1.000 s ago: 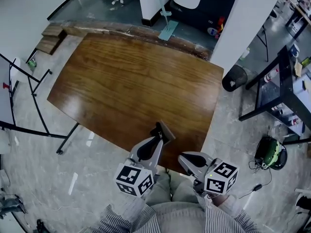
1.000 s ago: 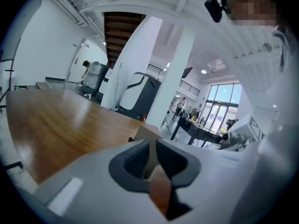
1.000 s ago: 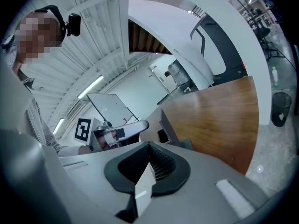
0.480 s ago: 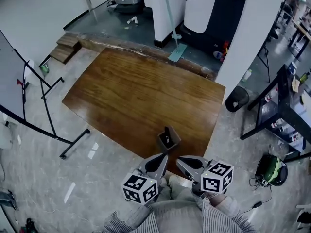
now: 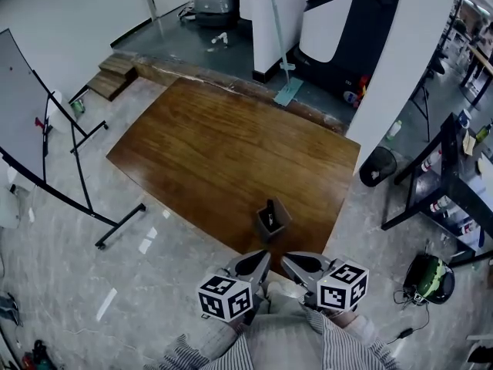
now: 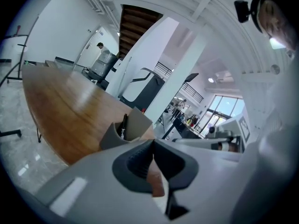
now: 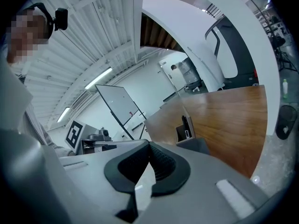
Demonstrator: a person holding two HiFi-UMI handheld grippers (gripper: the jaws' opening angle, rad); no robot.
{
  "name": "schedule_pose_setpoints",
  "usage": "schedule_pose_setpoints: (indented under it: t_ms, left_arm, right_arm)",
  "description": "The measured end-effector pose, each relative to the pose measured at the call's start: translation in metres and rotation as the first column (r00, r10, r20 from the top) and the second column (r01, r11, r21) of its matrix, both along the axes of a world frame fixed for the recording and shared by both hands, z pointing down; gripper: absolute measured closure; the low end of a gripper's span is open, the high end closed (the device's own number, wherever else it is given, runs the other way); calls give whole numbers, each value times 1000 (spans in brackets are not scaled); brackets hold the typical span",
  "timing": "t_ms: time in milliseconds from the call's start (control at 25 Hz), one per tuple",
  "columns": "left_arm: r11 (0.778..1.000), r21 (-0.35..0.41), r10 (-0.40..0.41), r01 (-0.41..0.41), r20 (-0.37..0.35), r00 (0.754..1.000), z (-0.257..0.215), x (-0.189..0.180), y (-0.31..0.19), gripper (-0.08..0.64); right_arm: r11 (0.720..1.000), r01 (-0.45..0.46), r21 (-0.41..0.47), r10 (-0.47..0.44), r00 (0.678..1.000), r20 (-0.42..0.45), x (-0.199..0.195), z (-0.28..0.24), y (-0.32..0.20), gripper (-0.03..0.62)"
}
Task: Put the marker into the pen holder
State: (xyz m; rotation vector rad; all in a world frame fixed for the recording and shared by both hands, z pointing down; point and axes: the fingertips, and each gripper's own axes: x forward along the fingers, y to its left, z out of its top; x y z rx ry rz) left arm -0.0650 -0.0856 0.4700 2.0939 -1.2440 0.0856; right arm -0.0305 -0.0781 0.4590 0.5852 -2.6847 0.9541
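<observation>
A grey pen holder (image 5: 272, 220) stands near the front edge of the brown wooden table (image 5: 223, 153). A black marker (image 5: 269, 209) stands upright inside it. In the head view my left gripper (image 5: 264, 257) and right gripper (image 5: 285, 258) hang side by side just off the table's near edge, short of the holder. Both are shut with nothing between the jaws. The left gripper view shows its shut left gripper (image 6: 153, 145) below the holder (image 6: 133, 125) and marker (image 6: 123, 125). The right gripper view shows the shut right gripper (image 7: 149, 146) with the holder (image 7: 189, 138) and marker (image 7: 184, 123) ahead.
A whiteboard on a black stand (image 5: 27, 129) is left of the table. A black bin (image 5: 377, 166) and a dark rack (image 5: 451, 172) stand to the right. A white pillar (image 5: 385, 60) and a mop (image 5: 286, 91) are behind the far edge. Grey tiled floor surrounds the table.
My left gripper has drawn back from the pen holder toward the person and its jaws have shut empty. The marker stays standing in the holder. The head view has shifted.
</observation>
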Motion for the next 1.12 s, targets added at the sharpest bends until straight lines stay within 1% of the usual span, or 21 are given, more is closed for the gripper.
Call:
schedule_pose_setpoints:
  t_ms: [160,520,600,720,840,1120]
  left_arm:
    - [1000,-6,-4,3,-8,1000,0,-1,4,552]
    - [999,-34,33,-34,-33,999,5,11,10,552]
    - [999,-34,33,-34,-29,999,5,11,10,552]
    - [999,-18,38,-38,-2,999,4,11,9,552]
    - [999,-20,41,-42,-16,999,4,12,8,552]
    - [998,-19,58,-58,-10,998,3,17,3,552]
  right_arm:
    - [1000,2,7,-2,1000,-5,-3,-2,4,592]
    - [1000,-4,4,4,1000,-20,-1,1,8,592]
    - [1000,-5,-1,5,1000,-23,-1,2,8,592]
    - [1000,3,-23,-4,1000,-23,-2,5,9,592]
    - [1000,4,-31,-5,1000,-28,-1,7,9,592]
    - [1000,-7,-23,6,999,-34,3,6,2,592]
